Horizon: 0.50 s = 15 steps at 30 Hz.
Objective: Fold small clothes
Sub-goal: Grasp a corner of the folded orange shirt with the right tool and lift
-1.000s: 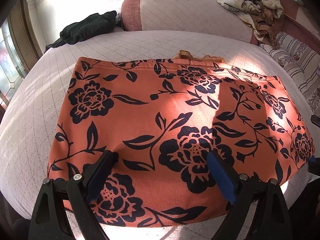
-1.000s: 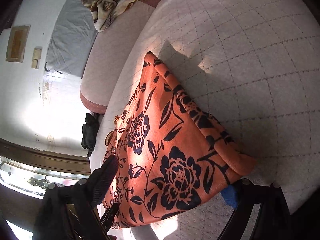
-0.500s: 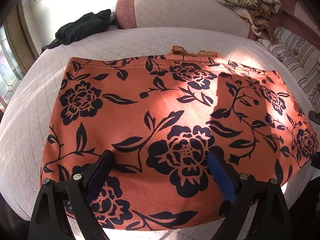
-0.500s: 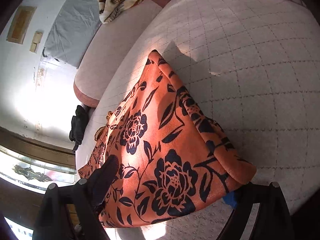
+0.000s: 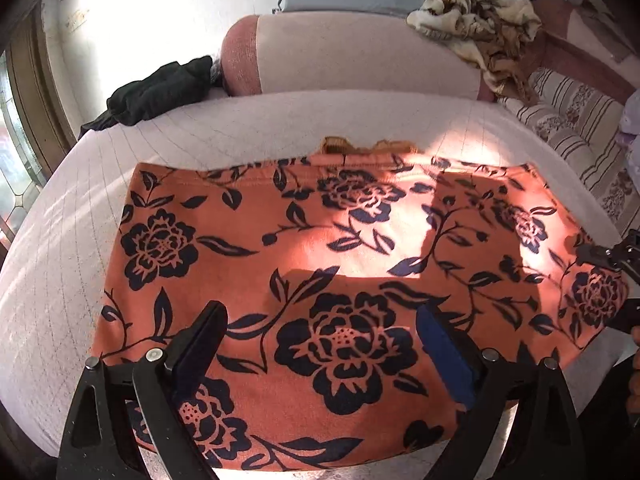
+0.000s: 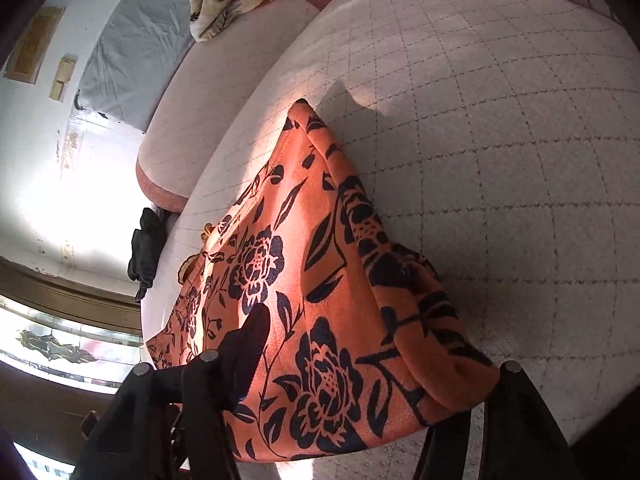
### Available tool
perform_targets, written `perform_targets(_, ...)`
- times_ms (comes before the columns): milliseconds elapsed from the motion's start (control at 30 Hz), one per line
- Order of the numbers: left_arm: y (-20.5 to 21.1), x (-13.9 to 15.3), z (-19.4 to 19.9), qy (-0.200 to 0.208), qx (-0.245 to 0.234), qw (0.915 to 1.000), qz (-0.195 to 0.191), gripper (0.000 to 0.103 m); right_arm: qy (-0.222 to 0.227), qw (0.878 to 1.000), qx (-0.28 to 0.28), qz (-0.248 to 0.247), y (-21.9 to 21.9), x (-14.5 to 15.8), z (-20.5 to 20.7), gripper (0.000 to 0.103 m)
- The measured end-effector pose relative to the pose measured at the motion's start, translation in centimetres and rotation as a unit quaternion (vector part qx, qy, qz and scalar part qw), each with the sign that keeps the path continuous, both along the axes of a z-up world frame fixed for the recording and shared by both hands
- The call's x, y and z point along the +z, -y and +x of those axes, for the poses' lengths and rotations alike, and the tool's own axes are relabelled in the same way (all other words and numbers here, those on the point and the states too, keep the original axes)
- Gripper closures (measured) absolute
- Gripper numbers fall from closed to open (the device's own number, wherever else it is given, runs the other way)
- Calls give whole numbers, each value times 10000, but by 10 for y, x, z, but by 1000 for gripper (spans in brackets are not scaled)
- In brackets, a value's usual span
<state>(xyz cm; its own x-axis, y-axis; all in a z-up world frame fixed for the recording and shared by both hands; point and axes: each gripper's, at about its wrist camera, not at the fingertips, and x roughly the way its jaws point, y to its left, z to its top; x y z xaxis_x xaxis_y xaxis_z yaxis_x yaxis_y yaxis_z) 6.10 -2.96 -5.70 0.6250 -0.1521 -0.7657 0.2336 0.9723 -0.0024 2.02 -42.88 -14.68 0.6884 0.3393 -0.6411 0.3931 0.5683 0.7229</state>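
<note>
the left gripper [image 5: 320,344] is hanging wide open over the skirt [image 5: 320,272], gripping nothing. the right gripper [image 6: 360,376] has just been closing around the skirt's corner; whether it is pinching yet, i cannot tell.

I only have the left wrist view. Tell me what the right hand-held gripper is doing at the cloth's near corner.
Observer: The right hand-held gripper straddles the near corner of the cloth. Its jaws have just been closing with that corner between them.
Operator: Say whether it's clamped.
Observer: Not that I can see. One finger lies over the top face, and the other is mostly hidden behind the corner.
Operator: Describe the cloth's side edge there.
Observer: It shows stacked layers, so the cloth looks folded along that side.
</note>
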Motion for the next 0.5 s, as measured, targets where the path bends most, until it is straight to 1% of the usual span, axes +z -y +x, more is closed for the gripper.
perform_targets(33,4,-6,1,-68,-78,9999,49,7,-31,10000,3,18,-1,-2,1,36)
perform_targets(67,10,-23,6,-432,-227,9986,178,7,-39,10000,12,-6,-2,-2,3,35)
perform_targets(100,16,-38,9,-599,-306,9972,324,3,-42,10000,24,-20,-3,-3,6,34)
perform_targets(133,15,-35,8,-276,-296,9987,304,1,-90,9999,49,-16,-3,-4,9,37)
perform_targets(167,12,-32,10,-438,-266,9984,233,1,-165,9998,69,-3,-3,-3,13,41)
perform_targets(200,6,-27,14,-599,-178,9980,5,2,-189,9998,109,32,-3,1,17,76)
perform_targets(233,-5,-18,13,-584,-81,9977,-325,2,-163,9996,225,16,-7,8,21,84)
perform_targets(267,-17,-7,10,-470,17,9971,-596,2,-90,9991,282,-299,-15,23,24,84)
perform_targets(333,-50,15,-1,-123,349,9957,-853,2,212,9939,520,-953,-42,63,31,84)
perform_targets(367,-71,26,-6,65,581,9937,-957,2,408,9887,665,-1280,-61,84,34,84)
perform_targets(433,-115,43,-17,313,1116,9862,-1180,2,805,9734,1045,-1875,-109,123,40,84)
perform_targets(500,-164,48,-26,498,1712,9748,-1338,2,1174,9543,1511,-2298,-166,151,43,84)
